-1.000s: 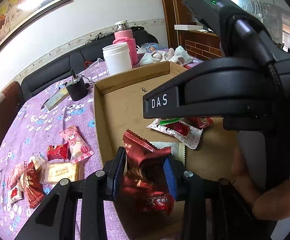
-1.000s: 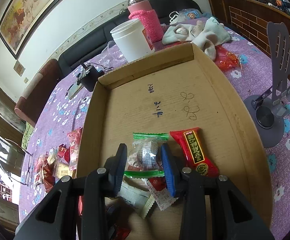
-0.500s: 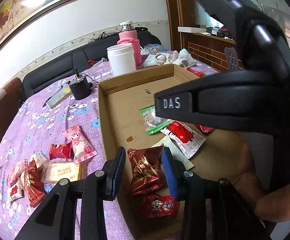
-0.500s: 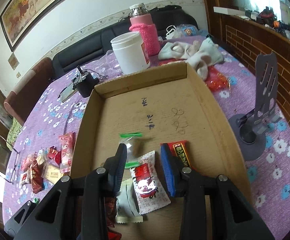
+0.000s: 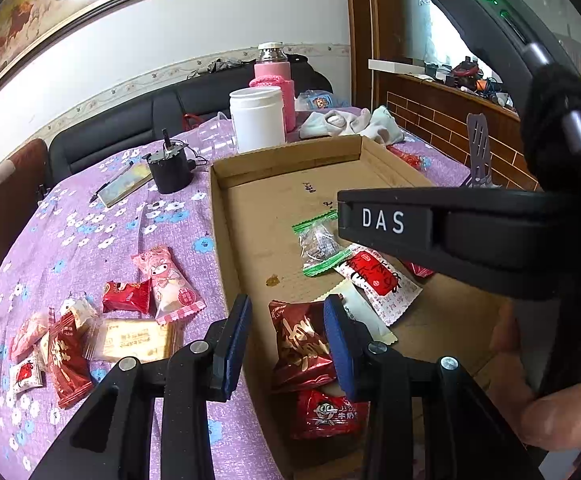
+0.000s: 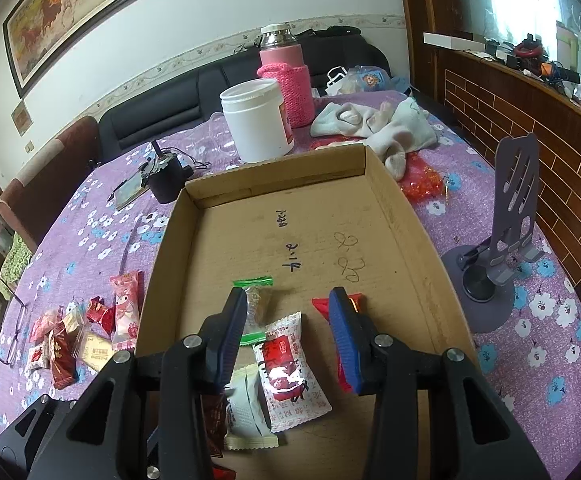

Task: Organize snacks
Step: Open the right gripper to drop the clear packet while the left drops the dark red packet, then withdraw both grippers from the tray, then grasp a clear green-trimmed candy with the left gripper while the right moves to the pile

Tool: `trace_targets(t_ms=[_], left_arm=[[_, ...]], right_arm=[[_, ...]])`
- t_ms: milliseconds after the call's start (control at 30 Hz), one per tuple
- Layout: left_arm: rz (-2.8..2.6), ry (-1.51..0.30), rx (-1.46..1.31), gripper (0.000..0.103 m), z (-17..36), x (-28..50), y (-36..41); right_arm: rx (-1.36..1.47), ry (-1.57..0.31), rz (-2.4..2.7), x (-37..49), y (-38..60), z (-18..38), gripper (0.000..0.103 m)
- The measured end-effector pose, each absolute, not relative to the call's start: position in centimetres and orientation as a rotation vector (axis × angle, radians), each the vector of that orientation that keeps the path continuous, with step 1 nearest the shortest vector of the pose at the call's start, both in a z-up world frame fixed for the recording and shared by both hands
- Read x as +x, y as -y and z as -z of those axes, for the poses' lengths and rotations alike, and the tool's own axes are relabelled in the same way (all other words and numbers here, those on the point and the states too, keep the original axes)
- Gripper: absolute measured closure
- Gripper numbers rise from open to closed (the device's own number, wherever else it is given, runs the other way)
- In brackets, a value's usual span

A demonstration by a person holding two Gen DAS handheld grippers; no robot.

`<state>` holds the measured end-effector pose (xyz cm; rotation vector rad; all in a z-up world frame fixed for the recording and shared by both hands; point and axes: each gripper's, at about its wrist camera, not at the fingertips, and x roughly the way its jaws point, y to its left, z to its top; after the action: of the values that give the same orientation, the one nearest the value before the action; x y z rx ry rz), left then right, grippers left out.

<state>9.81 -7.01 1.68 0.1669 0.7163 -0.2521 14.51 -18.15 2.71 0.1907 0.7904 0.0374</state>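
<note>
Purple flowered cloth (image 6: 538,380) covers the table, and on it sits a shallow brown cardboard tray (image 6: 406,216), open-topped and stiff enough to slide by its wall. Inside, toward six o'clock in the right wrist view, lie a white packet printed in red (image 6: 286,372), a pale white wrapper (image 6: 246,412) and a clear sweet with green crimped ends (image 6: 256,304); a red foil bar (image 6: 322,305) peeks out at the right finger. From the left wrist view a dark red crinkled foil packet (image 5: 300,344) rests on the tray floor with a bright red cartoon packet (image 5: 326,414) at six o'clock of it. More loose wrapped snacks (image 5: 122,320) wait on the cloth at nine o'clock of the tray. All look light, soft and slippery; a pinch on a crimped seam or across the middle should hold without crushing. The left gripper (image 5: 286,344) stands released, its pads apparently clear of the dark red packet, though the angle is poor. The right gripper (image 6: 286,332) is opening, grasping nothing, the white packet below it.
</note>
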Motion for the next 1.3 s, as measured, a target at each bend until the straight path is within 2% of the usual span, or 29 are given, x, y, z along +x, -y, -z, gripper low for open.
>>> trace_targets(t_ms=[333,667,800,967,1067,1300], left_arm=[[0.237,-0.688,0.111,0.064,-3.0,9.7,5.8],[0.234,-0.735,0.075,0.063,-5.8,8.1,3.0],[0.211,-0.721,0.103,0.051,-5.9,6.4,0.6],[0.149,-0.703,0.108,0.051,-6.0,4.5,-4.6],[0.132,-0.732,0.113,0.047,-5.4,3.9,-8.0],[0.074,-0.829,0.147,0.046,-1.6,3.9,-12.4]], right_arm=[[0.213,-0.761,-0.035,13.9,18.4,-3.4,0.06],[0.239,-0.723,-0.058,13.4,18.3,-4.2,0.059],[0.23,-0.712,-0.096,13.1,17.4,-4.5,0.059],[0.189,-0.691,-0.145,12.5,15.7,-4.8,0.055],[0.165,-0.68,-0.172,12.1,14.7,-4.9,0.054],[0.17,-0.702,-0.225,12.1,13.7,-4.5,0.054]])
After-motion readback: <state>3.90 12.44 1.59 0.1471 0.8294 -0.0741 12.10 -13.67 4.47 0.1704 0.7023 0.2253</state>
